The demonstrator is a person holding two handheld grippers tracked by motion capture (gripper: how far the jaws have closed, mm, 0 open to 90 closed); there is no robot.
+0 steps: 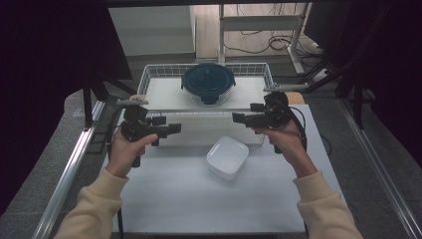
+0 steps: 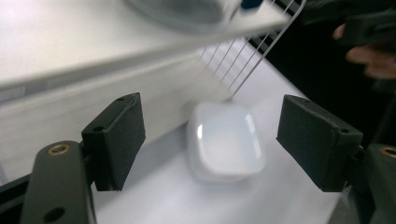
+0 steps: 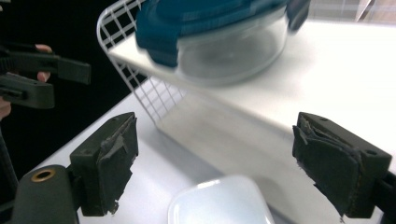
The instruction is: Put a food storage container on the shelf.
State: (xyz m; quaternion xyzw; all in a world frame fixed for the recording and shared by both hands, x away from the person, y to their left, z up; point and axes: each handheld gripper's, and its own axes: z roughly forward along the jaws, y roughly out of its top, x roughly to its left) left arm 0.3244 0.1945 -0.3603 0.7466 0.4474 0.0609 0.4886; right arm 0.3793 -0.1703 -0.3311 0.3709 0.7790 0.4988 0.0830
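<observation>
left gripper [image 1: 171, 129]: jaws spread, nothing between
right gripper [image 1: 239, 118]: jaws spread, empty
square white plastic dish [image 1: 228, 157]: unmarked
round glass container, blue lid [image 1: 208, 83]: no readable label

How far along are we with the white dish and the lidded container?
Nothing looks done: the white dish sits alone on the table, the lidded container closed in the wire basket. Left gripper and right gripper hover open, empty. All handling remains.
</observation>
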